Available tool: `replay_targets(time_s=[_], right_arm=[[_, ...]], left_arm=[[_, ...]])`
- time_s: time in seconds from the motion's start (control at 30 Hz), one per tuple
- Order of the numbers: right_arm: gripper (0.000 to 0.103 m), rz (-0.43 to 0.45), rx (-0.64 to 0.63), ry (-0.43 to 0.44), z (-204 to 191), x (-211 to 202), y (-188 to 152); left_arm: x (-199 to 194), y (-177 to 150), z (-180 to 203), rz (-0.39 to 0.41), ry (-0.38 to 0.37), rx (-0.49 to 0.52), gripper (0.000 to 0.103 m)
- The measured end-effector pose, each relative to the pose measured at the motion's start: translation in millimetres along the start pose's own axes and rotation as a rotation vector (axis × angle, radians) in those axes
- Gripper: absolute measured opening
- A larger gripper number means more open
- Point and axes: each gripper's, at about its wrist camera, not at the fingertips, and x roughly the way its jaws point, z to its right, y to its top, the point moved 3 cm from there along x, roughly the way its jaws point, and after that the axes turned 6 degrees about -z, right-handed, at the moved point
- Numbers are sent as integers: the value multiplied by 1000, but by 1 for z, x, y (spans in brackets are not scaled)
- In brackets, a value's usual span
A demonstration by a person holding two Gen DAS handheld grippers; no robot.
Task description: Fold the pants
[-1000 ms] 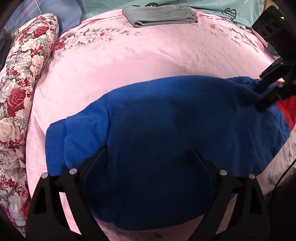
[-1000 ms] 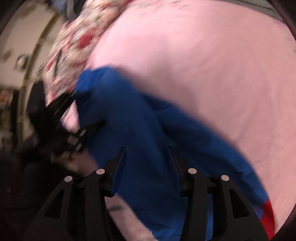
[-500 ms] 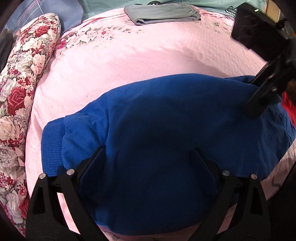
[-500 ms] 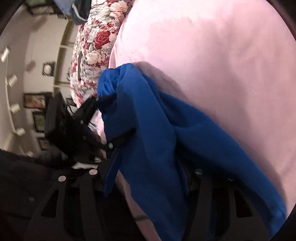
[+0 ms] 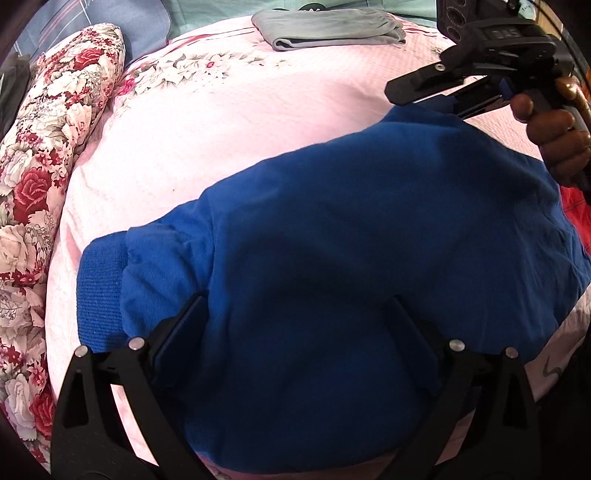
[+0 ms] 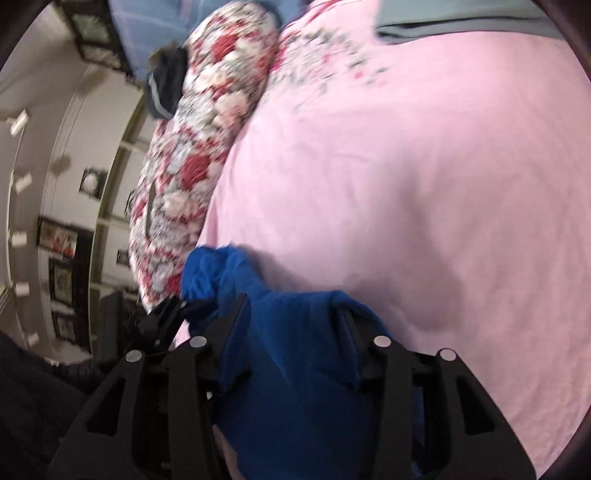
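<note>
Blue fleece pants [image 5: 332,266] lie spread on the pink bedspread [image 5: 240,122], their ribbed cuff [image 5: 99,291] to the left. My left gripper [image 5: 295,317] hovers low over the near part of the pants. Its jaws are opening wide, with cloth lying between the fingers but not pinched. At the upper right, a hand [image 5: 554,140] holds my right gripper [image 5: 424,99], which lifts the pants' far edge. In the right wrist view the right gripper [image 6: 290,306] has its jaws closing on a bunched fold of the pants [image 6: 295,350]. The left gripper [image 6: 162,321] shows at the lower left.
A floral bolster pillow [image 5: 48,155] runs along the bed's left side. A folded grey garment [image 5: 328,27] lies at the far end of the bed. Red cloth [image 5: 576,210] shows at the right edge. The far pink bedspread [image 6: 424,184] lies bare.
The right gripper has risen and moved toward the far right, pulling the pants' edge up with it. The left gripper's jaws stand slightly wider; the left hand has stayed in place.
</note>
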Motion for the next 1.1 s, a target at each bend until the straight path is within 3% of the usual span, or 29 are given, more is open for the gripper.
replay_targets(time_s=[0.1,0.2,0.27,0.3,0.37,0.53,0.67,0.73,0.87,1.0,1.07,1.1], right_arm=[[48,-9,37,42,3,7,-2],[48,-107,23,125,0,11,-8],[48,-132,27,129,2,11,-9],[48,-124,26,92,5,10,-7],[47,-21,2,-17,8,-6,6],[44,14,63,-32,7,-10,2],[45,177,76,-262,0,-57,-10],[47,208,30,-278,-22,-72,-25],[47,145,-21,-245,-48,-49,-60],[47,87,19,-249,-56,-12,-102],[47,46,29,-317,-47,-1,-124],[47,12,30,-408,-41,3,-138]], left_arm=[[0,1,0,0,-3,3,99],[0,1,0,4,-2,4,100],[0,0,0,8,-2,5,100],[0,0,0,10,-2,5,100],[-1,-1,1,14,0,5,100],[-2,-5,4,35,4,8,100],[-4,-8,6,58,4,7,100],[-6,-9,7,70,5,5,101],[-8,-10,9,92,2,9,101],[-11,-10,9,90,-12,35,101],[-15,-9,7,73,-39,64,101],[-18,-10,7,69,-51,78,101]])
